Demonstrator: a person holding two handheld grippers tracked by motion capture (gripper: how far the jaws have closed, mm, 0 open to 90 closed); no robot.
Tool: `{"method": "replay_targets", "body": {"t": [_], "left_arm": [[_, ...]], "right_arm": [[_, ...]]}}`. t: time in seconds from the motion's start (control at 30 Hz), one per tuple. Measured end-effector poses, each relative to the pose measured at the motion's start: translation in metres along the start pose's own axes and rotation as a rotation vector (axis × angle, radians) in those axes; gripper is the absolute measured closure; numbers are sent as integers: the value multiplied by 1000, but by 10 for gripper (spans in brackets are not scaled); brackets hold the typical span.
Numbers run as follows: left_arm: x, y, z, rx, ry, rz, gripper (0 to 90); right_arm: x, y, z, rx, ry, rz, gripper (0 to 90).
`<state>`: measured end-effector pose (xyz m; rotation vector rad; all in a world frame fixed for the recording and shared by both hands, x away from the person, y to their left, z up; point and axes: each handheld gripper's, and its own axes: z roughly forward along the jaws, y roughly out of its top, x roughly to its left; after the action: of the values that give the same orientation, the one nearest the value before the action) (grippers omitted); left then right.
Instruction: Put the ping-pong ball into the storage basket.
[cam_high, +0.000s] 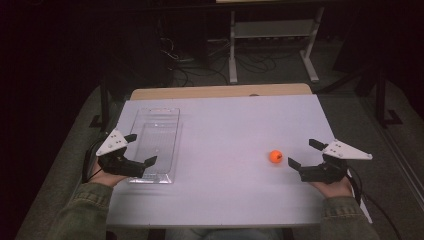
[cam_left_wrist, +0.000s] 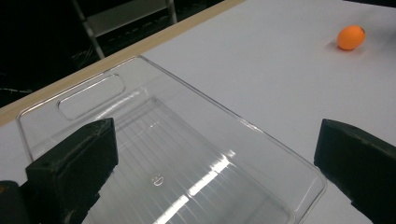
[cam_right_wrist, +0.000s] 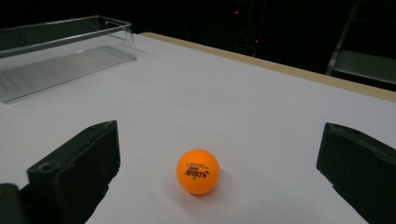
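An orange ball (cam_high: 275, 156) with dark print lies on the white table top, right of centre. My right gripper (cam_high: 302, 153) stands open just right of it, jaws wide, and the ball (cam_right_wrist: 198, 171) rests on the table a little ahead of the gap between them. A clear plastic tray (cam_high: 158, 131) sits at the left, empty. My left gripper (cam_high: 141, 148) is open over the tray's near left corner, jaws spread above its ribbed floor (cam_left_wrist: 187, 168). The ball (cam_left_wrist: 351, 37) appears far off in the left gripper view.
The white table top (cam_high: 225, 125) has a wooden strip along its far edge. Beyond it stand a metal shelf frame (cam_high: 272, 30) and loose cables on the dark floor. Green sleeves enter from the bottom.
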<state>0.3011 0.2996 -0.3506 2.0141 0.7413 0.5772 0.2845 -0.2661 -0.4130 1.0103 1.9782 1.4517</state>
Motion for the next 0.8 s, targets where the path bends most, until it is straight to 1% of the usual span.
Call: {"method": "replay_targets", "body": {"t": [0.07,0.13,0.27,0.4,0.5,0.53,0.63,0.8], "left_arm": [[1,4,1,2,-5,8,0],[1,8,2,-3,5,19,0],[3,14,4,6,-3,19,0],[3,19,6,15,-18,32,0],[2,24,8,12,-26,46,0],[1,25,9,15,-29,47,0],[0,29,13,33,-40,67,0],[-1,34,17,42,-53,72,0]], "right_arm": [[0,0,0,-1,-1,-1,0],[0,0,0,-2,-1,0,0],[0,0,0,-1,0,-1,0],[0,0,0,-1,1,0,0],[0,0,0,0,1,-1,0],[0,0,0,1,2,-1,0],[0,0,0,3,5,-1,0],[0,0,0,4,6,-1,0]]}}
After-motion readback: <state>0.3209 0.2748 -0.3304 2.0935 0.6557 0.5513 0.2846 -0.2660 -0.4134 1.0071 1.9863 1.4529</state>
